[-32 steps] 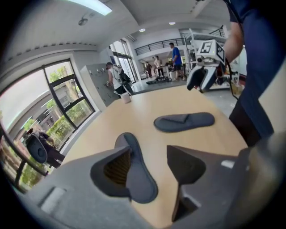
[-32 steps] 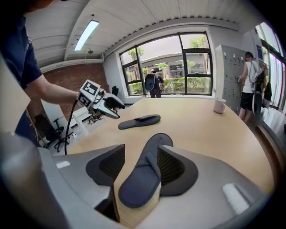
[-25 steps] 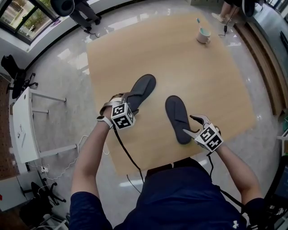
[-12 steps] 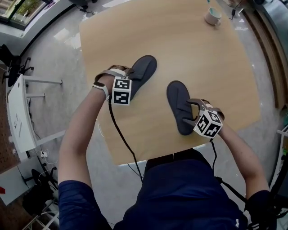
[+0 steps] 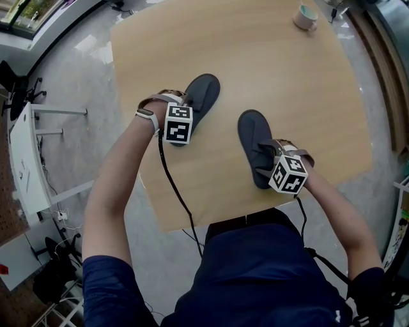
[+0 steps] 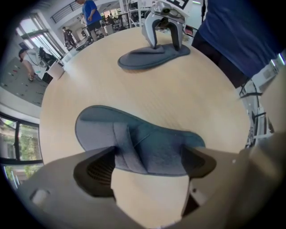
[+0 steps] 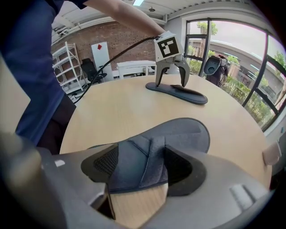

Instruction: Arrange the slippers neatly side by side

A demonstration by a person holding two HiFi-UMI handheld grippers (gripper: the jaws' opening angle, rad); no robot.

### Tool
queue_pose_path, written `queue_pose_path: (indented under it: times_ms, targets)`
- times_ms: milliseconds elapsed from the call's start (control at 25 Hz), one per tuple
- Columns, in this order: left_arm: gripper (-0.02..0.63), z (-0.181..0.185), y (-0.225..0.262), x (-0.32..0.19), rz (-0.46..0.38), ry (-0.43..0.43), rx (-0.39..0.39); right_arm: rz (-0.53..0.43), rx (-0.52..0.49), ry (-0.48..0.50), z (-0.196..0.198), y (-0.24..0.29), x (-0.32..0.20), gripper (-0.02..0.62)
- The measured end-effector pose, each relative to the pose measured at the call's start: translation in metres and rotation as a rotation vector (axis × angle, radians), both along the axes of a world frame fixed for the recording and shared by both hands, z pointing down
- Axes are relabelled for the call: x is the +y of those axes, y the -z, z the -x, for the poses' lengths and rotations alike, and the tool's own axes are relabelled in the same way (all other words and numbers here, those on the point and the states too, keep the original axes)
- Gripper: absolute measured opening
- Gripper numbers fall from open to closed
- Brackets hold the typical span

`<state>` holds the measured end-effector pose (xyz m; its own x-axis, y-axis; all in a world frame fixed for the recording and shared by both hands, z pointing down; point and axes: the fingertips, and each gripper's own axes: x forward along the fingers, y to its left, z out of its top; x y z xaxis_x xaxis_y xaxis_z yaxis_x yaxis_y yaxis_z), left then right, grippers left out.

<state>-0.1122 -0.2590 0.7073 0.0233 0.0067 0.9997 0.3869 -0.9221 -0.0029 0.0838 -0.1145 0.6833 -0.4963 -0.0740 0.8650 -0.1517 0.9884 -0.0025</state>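
Note:
Two dark grey flip-flop slippers lie apart on the wooden table (image 5: 307, 89), toes pointing away and splayed. My left gripper (image 5: 181, 110) points straight down over the left slipper (image 5: 202, 93). Its jaws have just been opening and straddle the slipper (image 6: 134, 143) across its width, with the left gripper (image 6: 147, 166) open. My right gripper (image 5: 262, 161) tilts down over the right slipper (image 5: 251, 131). Its jaws have also just been opening. The right gripper (image 7: 143, 169) is open, with the strap part of the slipper (image 7: 154, 145) between the pads. Each gripper view shows the other slipper (image 6: 154, 57) (image 7: 178, 92) with the other gripper over it.
A white mug (image 5: 305, 16) stands at the table's far edge. The table's near edge runs just in front of my body. A white desk (image 5: 27, 167) and cables lie on the floor to the left. People and office chairs are far off.
Both grippers have come down over the heel halves of their slippers and now straddle them. The right one moved in from the slipper's side. The slippers lie as before.

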Motion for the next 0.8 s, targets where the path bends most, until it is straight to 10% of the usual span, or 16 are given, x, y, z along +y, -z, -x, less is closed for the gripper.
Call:
queue_pose_path:
  times_ms: [800]
  targets:
    - [0.463, 0.003, -0.008, 0.040, 0.101, 0.205, -0.065, 0.028, 0.020, 0.003, 0.000, -0.009, -0.012, 0.331]
